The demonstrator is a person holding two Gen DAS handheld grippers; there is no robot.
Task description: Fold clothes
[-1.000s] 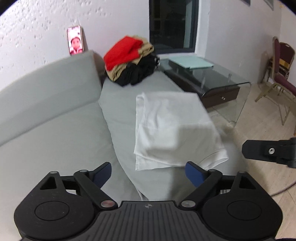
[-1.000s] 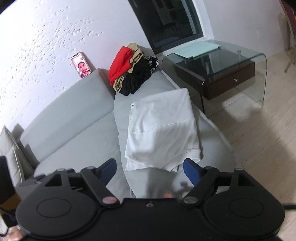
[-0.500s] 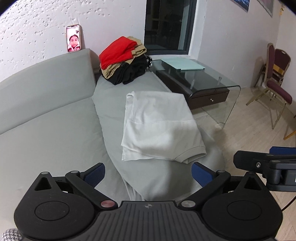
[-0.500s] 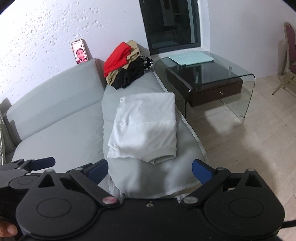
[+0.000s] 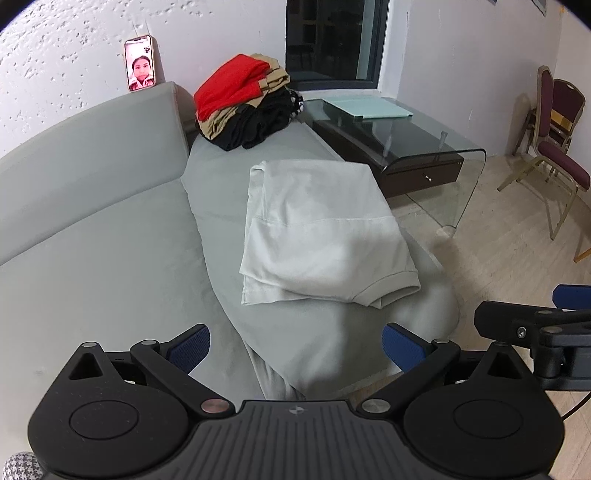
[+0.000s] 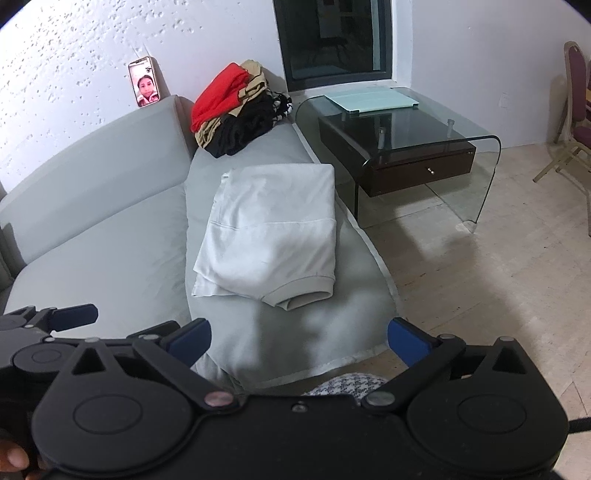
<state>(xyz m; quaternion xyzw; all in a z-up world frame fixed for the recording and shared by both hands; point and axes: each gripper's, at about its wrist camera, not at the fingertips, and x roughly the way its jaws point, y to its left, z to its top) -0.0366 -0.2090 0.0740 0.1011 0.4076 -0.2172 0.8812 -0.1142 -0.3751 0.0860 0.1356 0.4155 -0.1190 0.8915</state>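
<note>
White T-shirt [image 5: 325,236] folded on grey sofa seat [image 5: 110,258], 12 o'clock from both tongs. Soft, light, limp; likely pinch near corners. Left gripper [image 5: 295,345], right gripper [image 6: 299,341] spread, empty.

The wall [image 5: 66,33] is white with a rough, bumpy texture. A dark window [image 5: 332,37] is set in it. A grey sofa [image 5: 92,229] stands against the wall, and a phone [image 5: 139,63] with a lit screen leans on the wall on top of the sofa back. Just beside the sofa is a glass table [image 6: 424,125] with a dark drawer [image 6: 424,170] under it. The floor [image 6: 480,277] is pale. Chairs [image 5: 554,140] with dark red seats stand at the right.
</note>
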